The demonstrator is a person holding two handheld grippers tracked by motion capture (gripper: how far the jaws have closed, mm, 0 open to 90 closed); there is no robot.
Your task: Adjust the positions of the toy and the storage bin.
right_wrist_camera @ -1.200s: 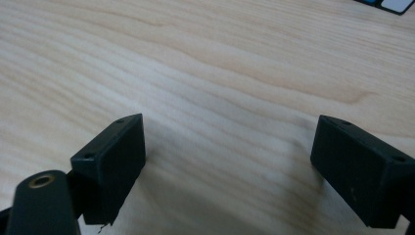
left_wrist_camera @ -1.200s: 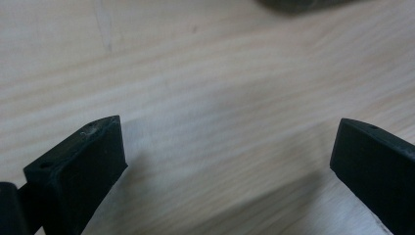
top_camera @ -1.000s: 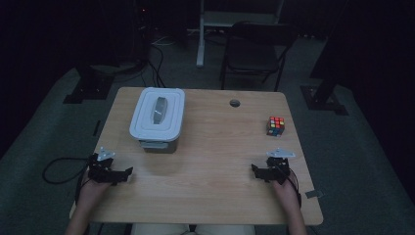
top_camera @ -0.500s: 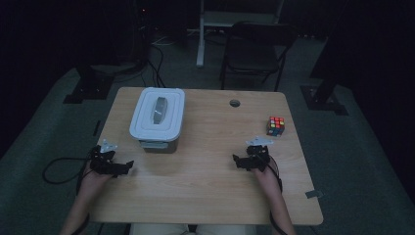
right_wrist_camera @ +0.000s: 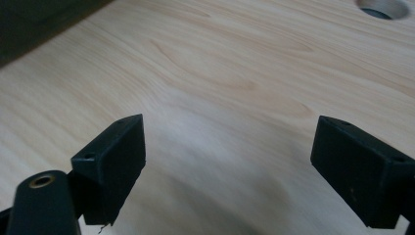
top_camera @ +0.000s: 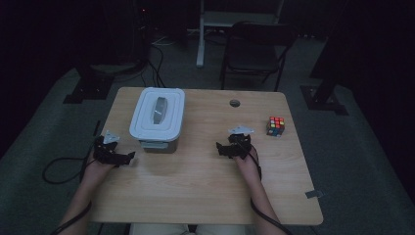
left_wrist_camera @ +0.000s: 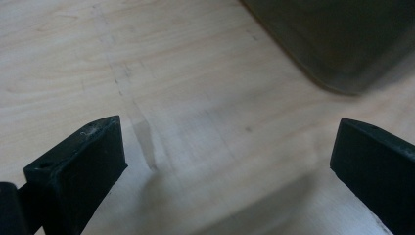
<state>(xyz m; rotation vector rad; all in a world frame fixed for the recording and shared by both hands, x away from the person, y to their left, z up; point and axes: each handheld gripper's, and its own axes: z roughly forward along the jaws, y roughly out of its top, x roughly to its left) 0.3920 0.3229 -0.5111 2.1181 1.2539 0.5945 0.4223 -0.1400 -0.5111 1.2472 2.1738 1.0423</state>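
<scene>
Both grippers sit wide open with nothing in them: left gripper (top_camera: 115,155) just at 8 o'clock of the lidded container (top_camera: 157,119), right gripper (top_camera: 234,147) near the table (top_camera: 195,196) centre. Container's at 10 o'clock. Risk I'd guess: one-sided push slides the box toward the edge rather than popping the lid.

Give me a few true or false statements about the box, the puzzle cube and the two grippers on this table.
1. The lid is on the box. True.
2. The right gripper holds the puzzle cube. False: its jaws are open and hold nothing; the cube sits apart on the table.
3. The left gripper is open. True.
4. The cube rests on top of the box. False: it stands on the table toward the right edge.
</scene>
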